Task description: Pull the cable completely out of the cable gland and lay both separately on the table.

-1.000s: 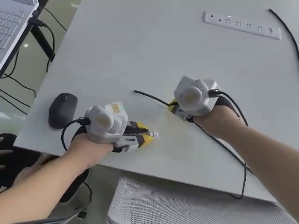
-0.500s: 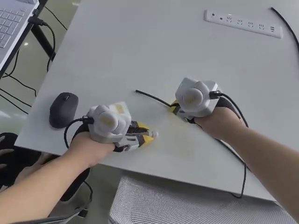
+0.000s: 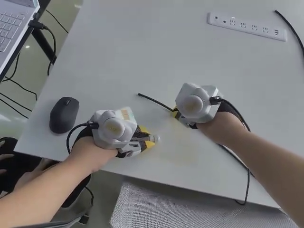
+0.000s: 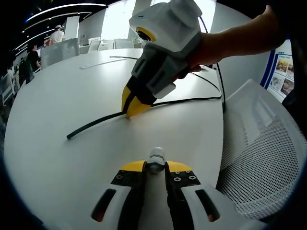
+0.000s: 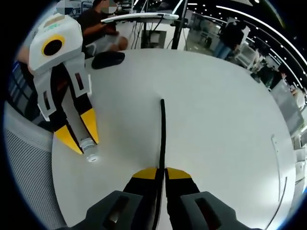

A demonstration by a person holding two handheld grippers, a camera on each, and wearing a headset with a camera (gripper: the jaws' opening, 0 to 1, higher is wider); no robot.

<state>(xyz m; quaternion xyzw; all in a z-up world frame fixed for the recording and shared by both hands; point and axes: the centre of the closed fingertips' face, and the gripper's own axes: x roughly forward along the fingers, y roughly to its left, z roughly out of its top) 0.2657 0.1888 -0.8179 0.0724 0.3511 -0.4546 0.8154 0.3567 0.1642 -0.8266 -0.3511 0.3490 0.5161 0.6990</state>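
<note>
The left gripper (image 4: 154, 167) is clamped on the cable gland (image 4: 155, 156) near the table's (image 3: 142, 47) near edge. The right gripper (image 5: 161, 171) pinches the black cable (image 5: 162, 127), whose free end runs away to the far left. Gland and cable are apart, the gland to the cable's near left, so each hand probably just lowers its own piece.

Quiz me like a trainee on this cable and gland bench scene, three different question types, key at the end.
1. Which gripper is shut on the cable: A, the left gripper, or B, the right gripper?
2. True or false: the cable gland in the left gripper's jaws is free of the cable.
3. Fill in: on the table near the left gripper lies a dark computer ____.
Key: 1 B; 2 true; 3 mouse.
</note>
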